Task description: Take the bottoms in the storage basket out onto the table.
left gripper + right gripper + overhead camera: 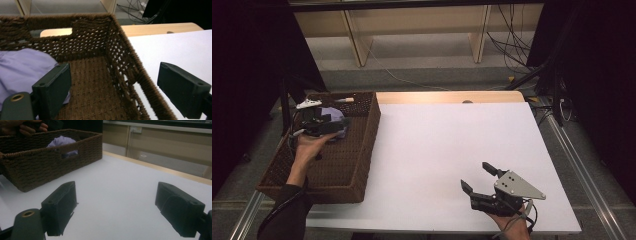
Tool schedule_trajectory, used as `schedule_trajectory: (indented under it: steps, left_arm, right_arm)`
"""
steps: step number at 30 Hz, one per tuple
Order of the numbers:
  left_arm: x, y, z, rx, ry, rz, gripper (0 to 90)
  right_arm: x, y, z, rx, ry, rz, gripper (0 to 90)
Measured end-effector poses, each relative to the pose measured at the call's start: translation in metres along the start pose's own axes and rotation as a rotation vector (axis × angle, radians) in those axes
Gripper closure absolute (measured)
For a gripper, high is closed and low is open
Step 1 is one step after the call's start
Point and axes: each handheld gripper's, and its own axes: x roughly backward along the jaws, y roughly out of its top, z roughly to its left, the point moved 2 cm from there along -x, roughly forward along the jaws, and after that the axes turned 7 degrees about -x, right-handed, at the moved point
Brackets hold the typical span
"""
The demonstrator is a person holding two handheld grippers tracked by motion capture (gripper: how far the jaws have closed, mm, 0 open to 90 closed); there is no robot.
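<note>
Left gripper jaws spread over lilac cloth in wicker basket, right gripper spread, empty (no legible writing).

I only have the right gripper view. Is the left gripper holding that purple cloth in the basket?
Observer: No. The left gripper has its jaws wide open, and the purple cloth lies beside one jaw.
Operator: Where is it over the wicker basket?
Observer: Above the far part of the wicker basket, by the cloth.
Operator: And the basket floor?
Observer: Bare weave next to the cloth.
</note>
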Motion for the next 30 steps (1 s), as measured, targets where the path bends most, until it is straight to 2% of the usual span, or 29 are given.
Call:
schedule_trajectory:
  steps: [9, 15, 21, 25, 30]
  left_arm:
    - [-0.003, -0.007, 0.012, 0.013, 0.042, 0.045, 11.7]
    - [-0.003, -0.009, 0.019, 0.034, 0.064, 0.050, 11.9]
    - [-0.007, -0.011, 0.026, 0.042, 0.091, 0.075, 11.9]
    - [-0.009, -0.008, 0.032, 0.051, 0.115, 0.125, 12.0]
    - [-0.014, -0.007, 0.039, 0.057, 0.128, 0.145, 12.2]
  right_arm:
    - [0.000, 0.000, 0.000, 0.001, -0.002, 0.001, 18.2]
    - [0.000, 0.000, 0.000, 0.002, -0.005, 0.002, 18.3]
    - [-0.001, -0.001, 0.000, 0.000, -0.004, 0.009, 18.3]
    - [-0.003, -0.002, 0.001, 0.005, 0.000, 0.017, 18.4]
    - [-0.004, -0.002, 0.003, 0.011, 0.005, 0.019, 18.3]
